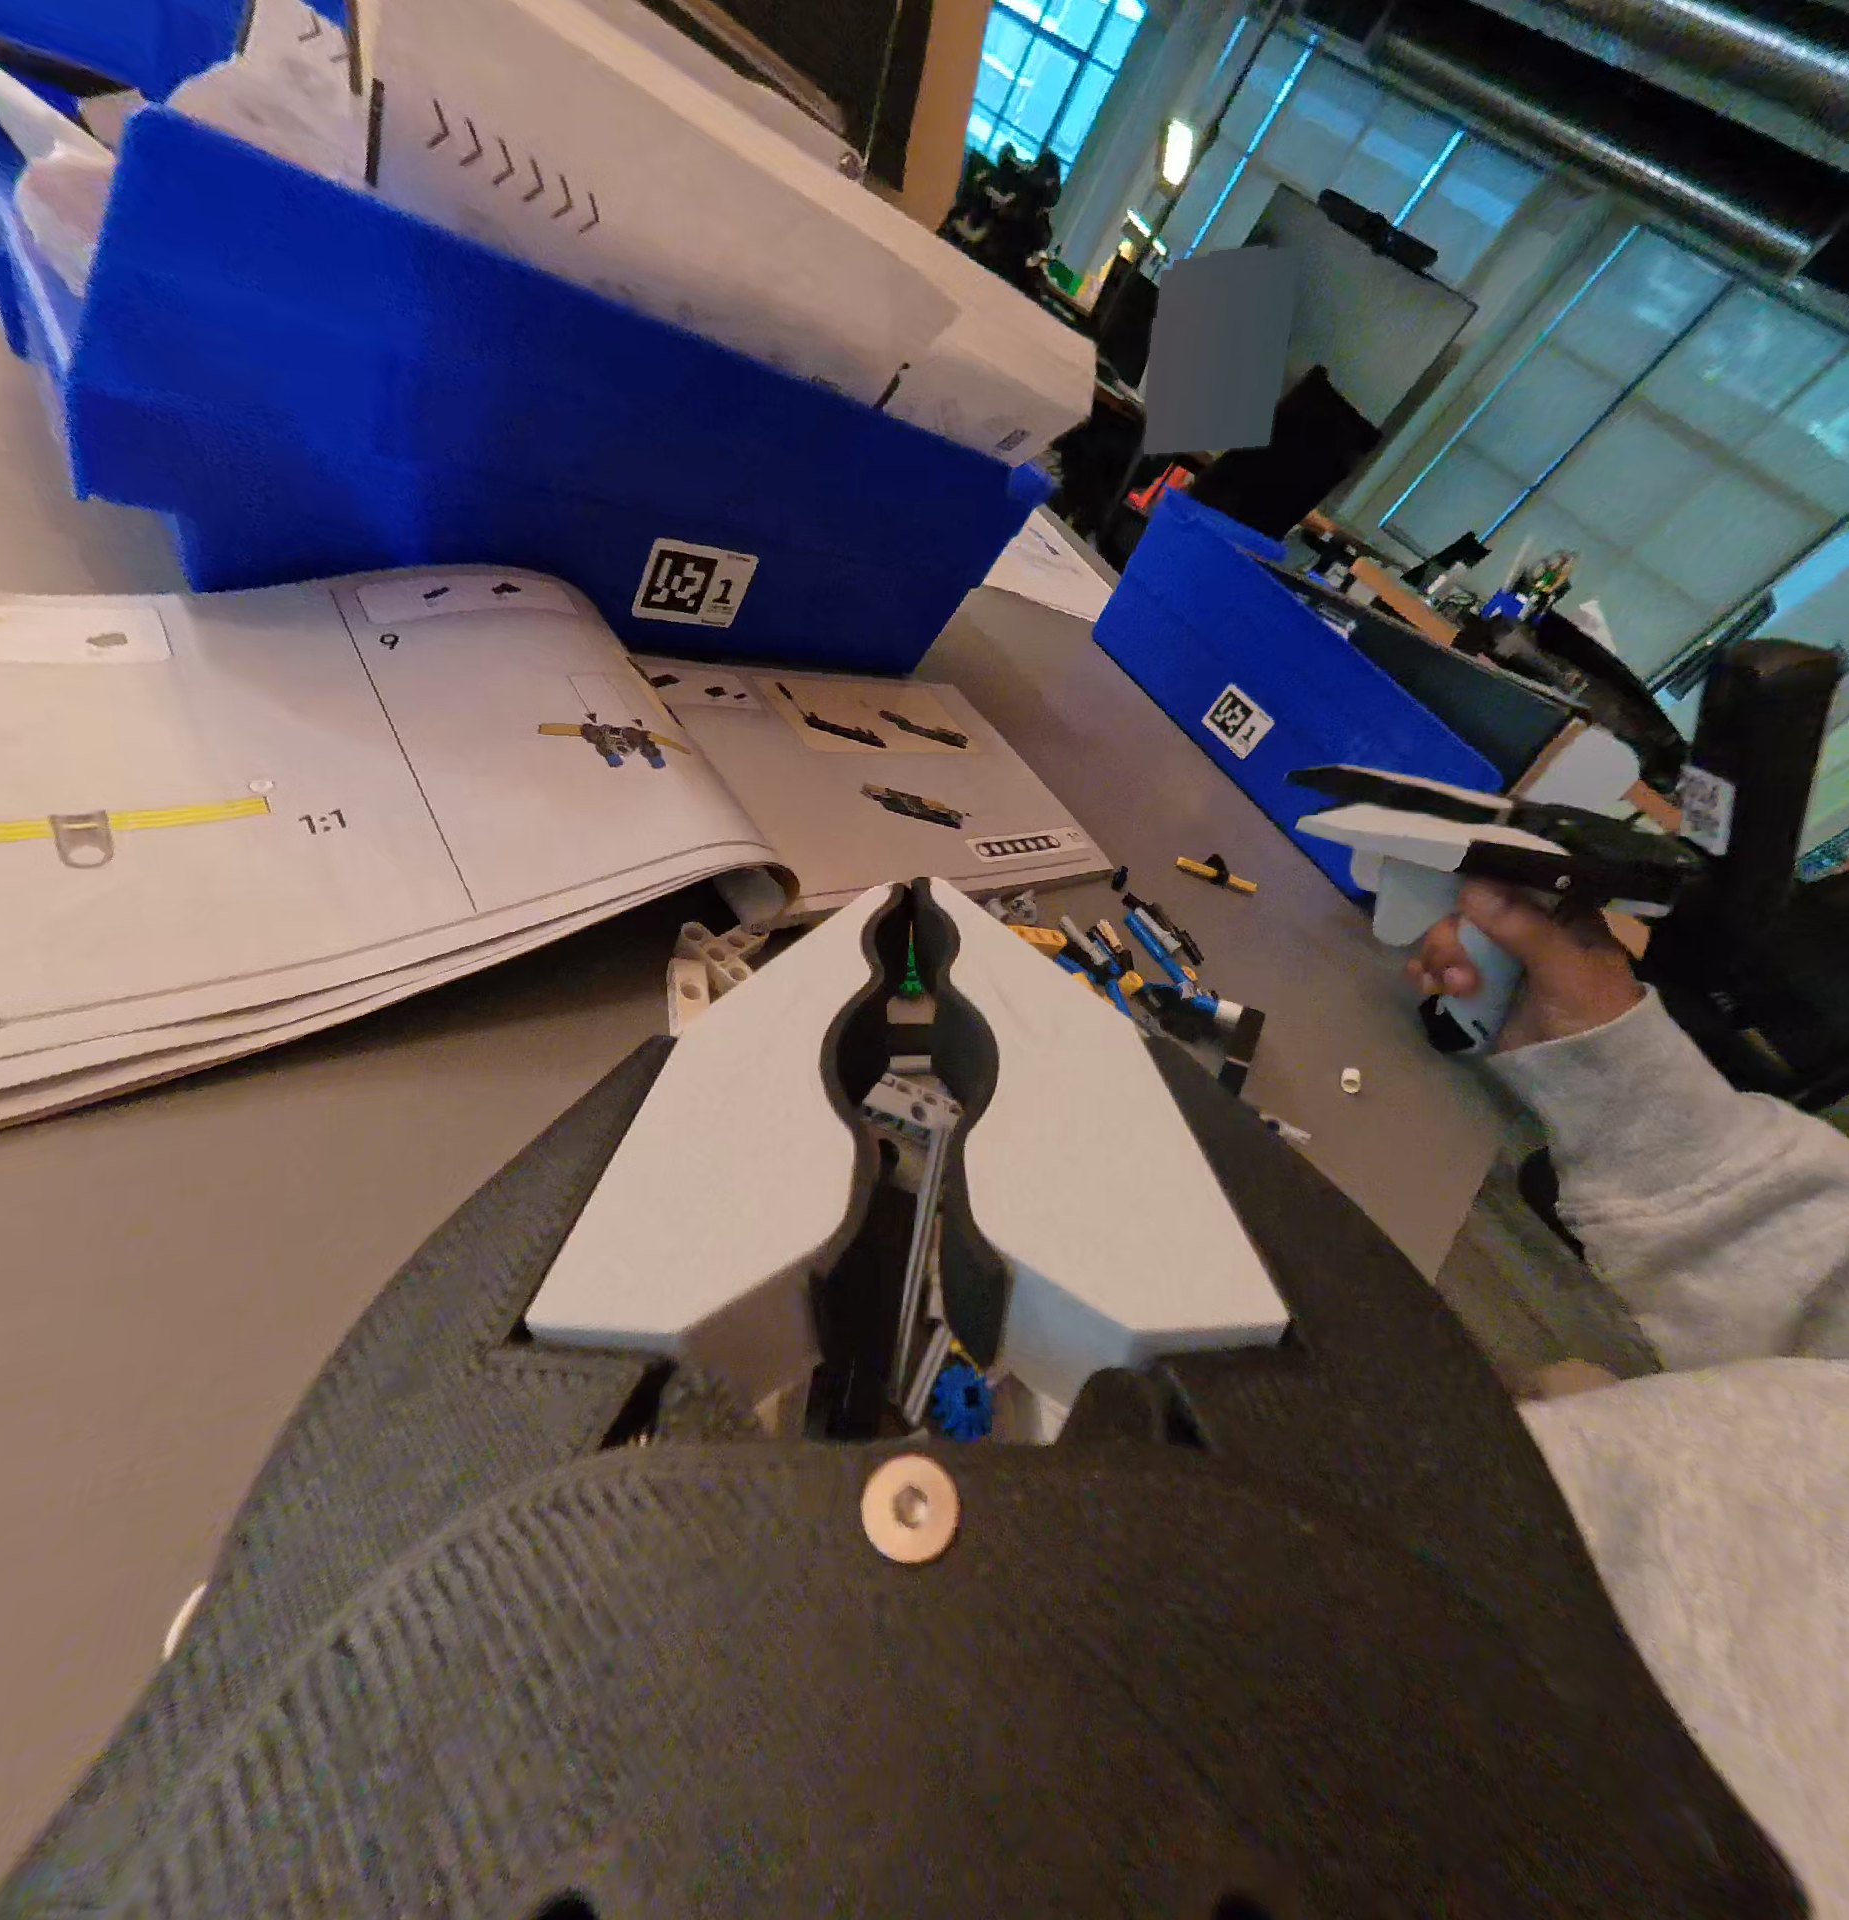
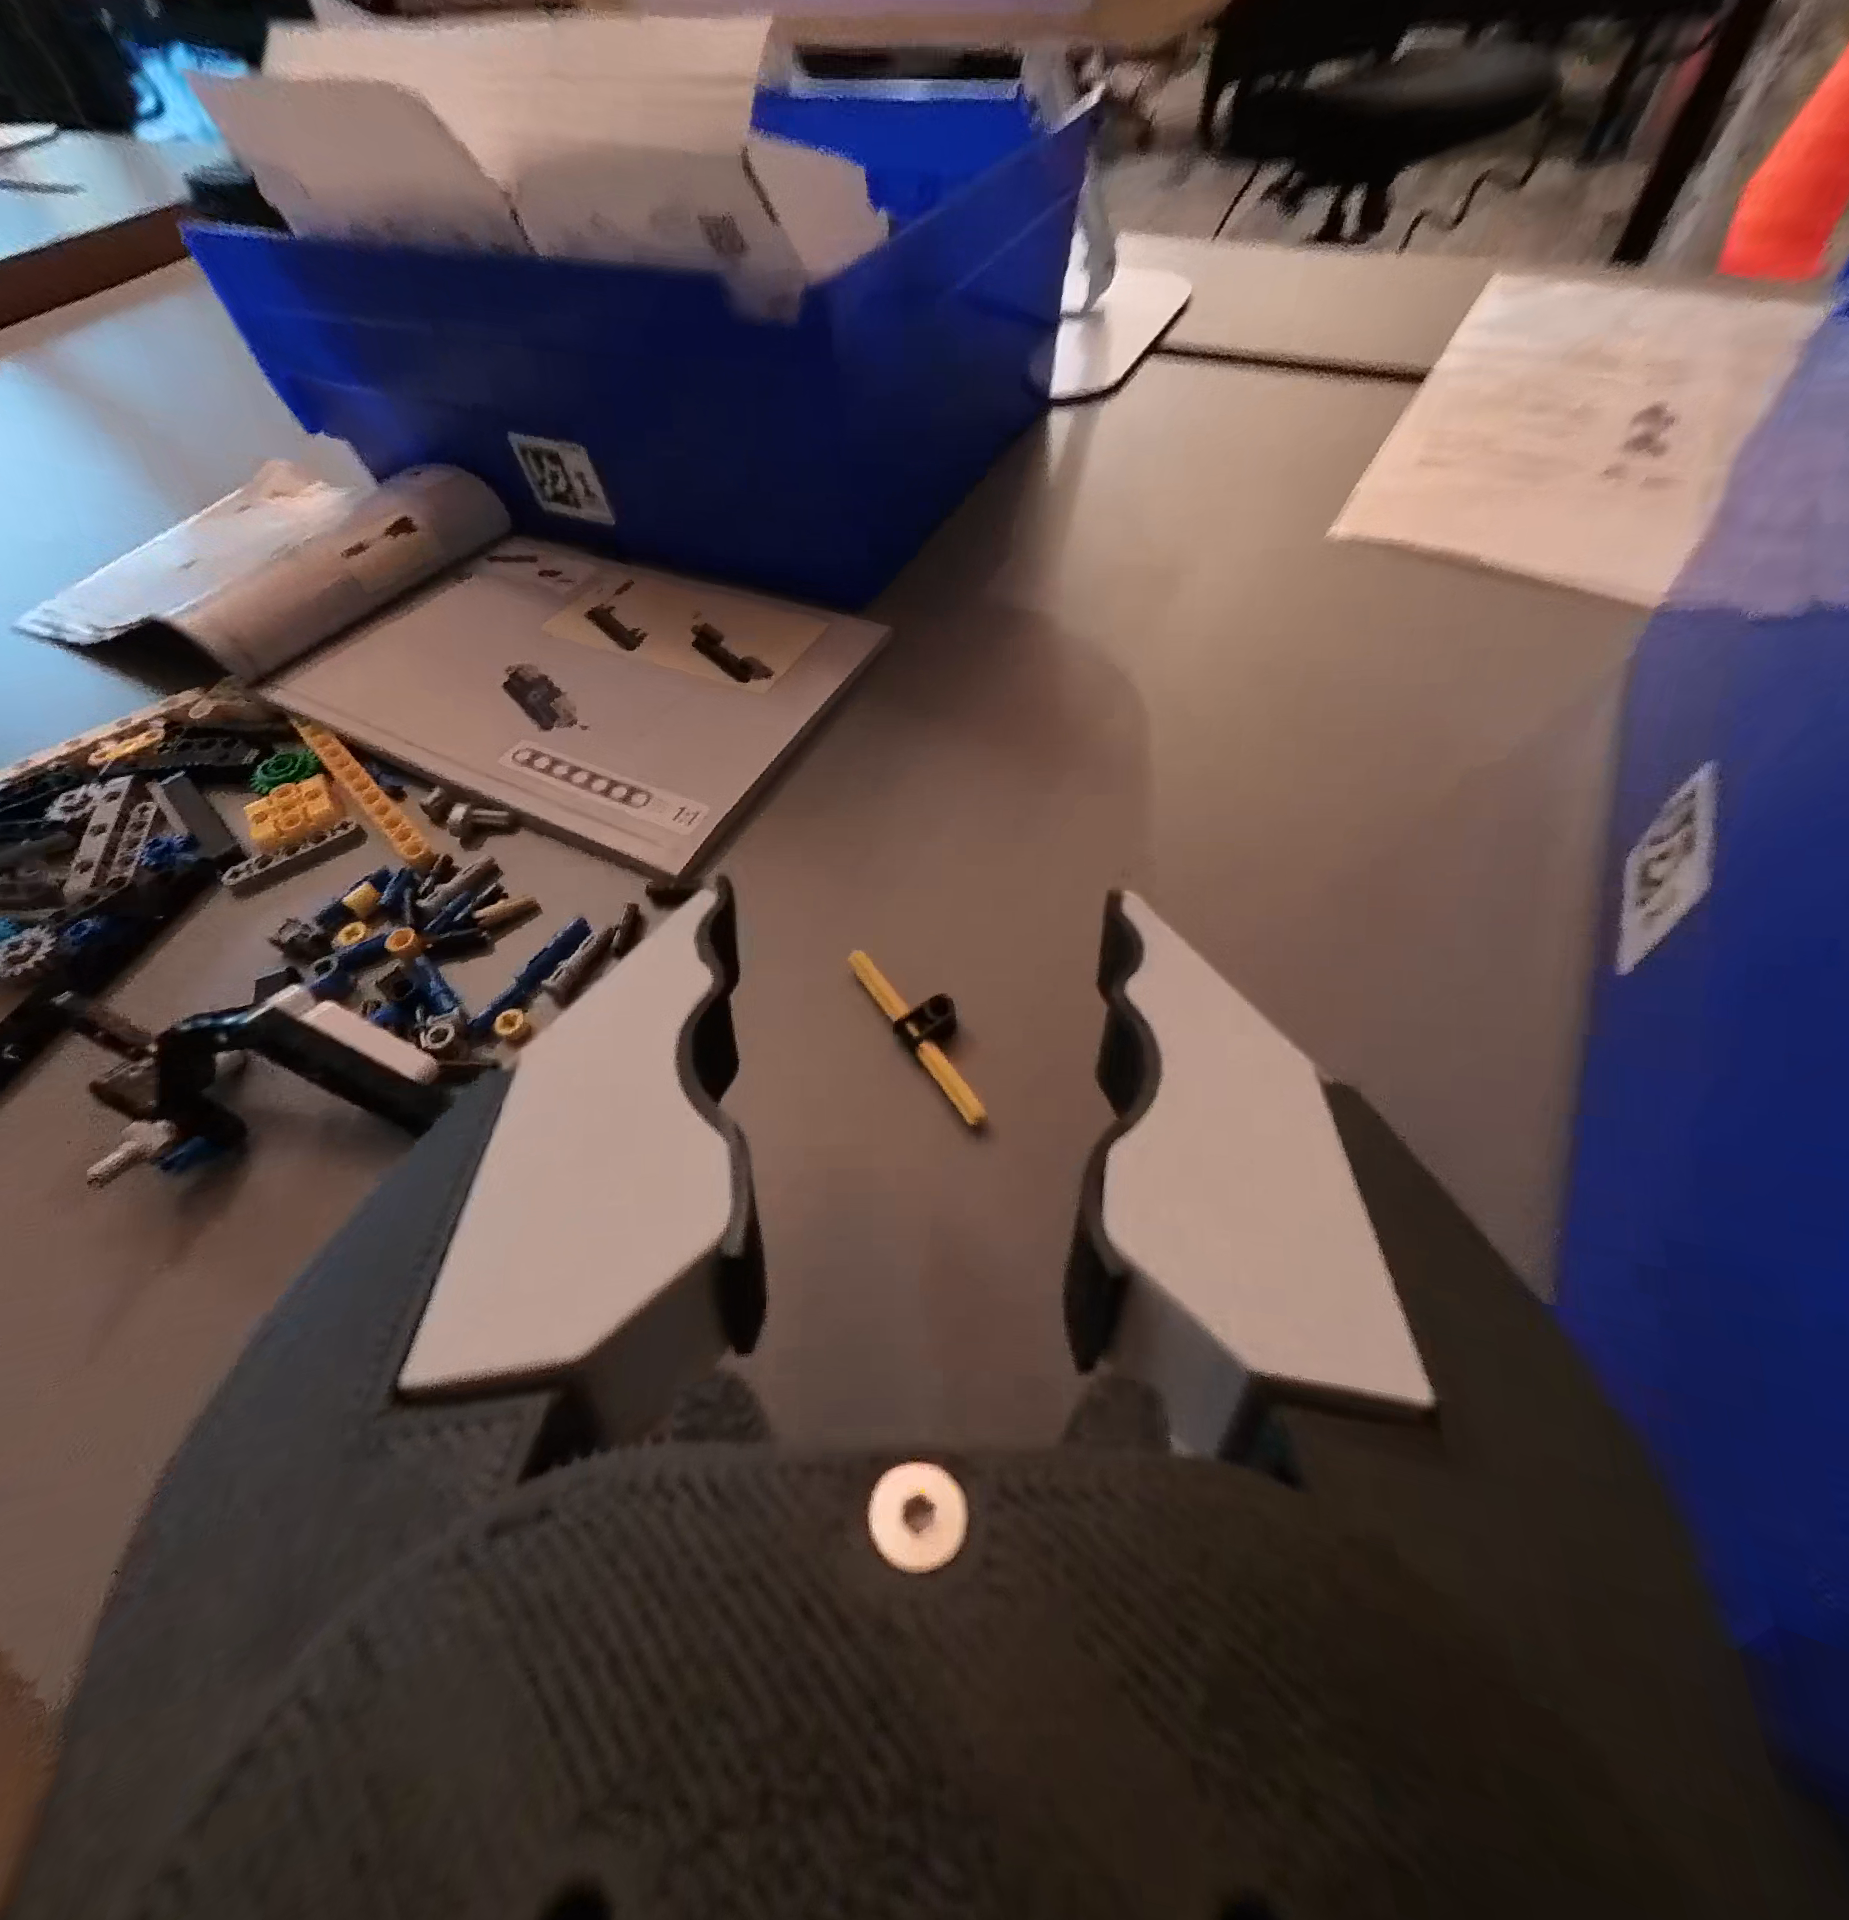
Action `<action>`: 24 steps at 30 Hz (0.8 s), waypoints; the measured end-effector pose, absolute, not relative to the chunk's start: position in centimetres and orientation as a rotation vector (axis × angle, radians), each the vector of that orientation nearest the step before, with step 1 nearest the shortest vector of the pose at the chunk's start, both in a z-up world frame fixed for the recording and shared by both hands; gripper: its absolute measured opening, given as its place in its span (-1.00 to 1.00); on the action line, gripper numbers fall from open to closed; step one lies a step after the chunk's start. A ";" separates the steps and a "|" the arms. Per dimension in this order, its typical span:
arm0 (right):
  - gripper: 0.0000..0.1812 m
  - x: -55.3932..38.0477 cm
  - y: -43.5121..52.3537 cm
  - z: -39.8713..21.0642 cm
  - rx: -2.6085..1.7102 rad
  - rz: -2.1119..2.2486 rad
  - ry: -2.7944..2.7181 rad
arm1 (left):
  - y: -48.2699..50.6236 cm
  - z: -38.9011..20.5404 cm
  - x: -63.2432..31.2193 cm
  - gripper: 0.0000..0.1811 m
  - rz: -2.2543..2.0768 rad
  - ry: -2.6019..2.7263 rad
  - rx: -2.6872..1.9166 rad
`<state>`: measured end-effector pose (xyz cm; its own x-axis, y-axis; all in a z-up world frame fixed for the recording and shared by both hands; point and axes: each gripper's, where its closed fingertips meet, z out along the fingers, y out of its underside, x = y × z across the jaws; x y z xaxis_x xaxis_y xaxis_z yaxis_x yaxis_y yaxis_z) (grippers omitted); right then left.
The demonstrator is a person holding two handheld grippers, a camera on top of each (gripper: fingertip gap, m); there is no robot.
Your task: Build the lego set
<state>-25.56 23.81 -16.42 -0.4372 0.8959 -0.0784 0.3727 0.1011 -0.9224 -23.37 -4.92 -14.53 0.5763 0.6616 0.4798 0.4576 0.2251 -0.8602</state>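
Note:
My left gripper (image 1: 918, 888) is shut on a small lego assembly (image 1: 915, 1112). Its grey beams, a green gear and a blue gear show through the gap between the fingers. My right gripper (image 2: 918, 899) is open and empty, held low over the grey table. A yellow axle with a black connector (image 2: 915, 1034) lies on the table between its fingers. The axle also shows in the left wrist view (image 1: 1216, 876), with the right gripper (image 1: 1304, 800) above and to its right. A pile of loose lego pieces (image 2: 276, 831) lies to the left.
An open instruction booklet (image 1: 380, 790) lies in front of a blue bin (image 1: 484, 416) holding white boxes. A second blue bin (image 2: 1751, 935) stands close on the right, with a paper sheet (image 2: 1585, 426) behind it. A black and white lego piece (image 2: 276, 1049) lies near the pile. There is about 30 centimetres between the tips of the two grippers.

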 end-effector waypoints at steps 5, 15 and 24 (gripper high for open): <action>-0.20 -25.7 23.4 -17.3 -1.269 1.317 -1.939 | -5.0 -14.1 -23.2 -1.00 0.203 -1.013 -1.395; -0.28 -24.8 24.2 -15.7 -1.265 1.408 -1.821 | -5.5 -13.9 -22.5 -1.00 0.224 -1.014 -1.380; -0.35 -25.2 24.4 -16.7 -1.331 1.371 -1.855 | -5.6 -14.2 -22.8 -1.00 0.171 -1.039 -1.366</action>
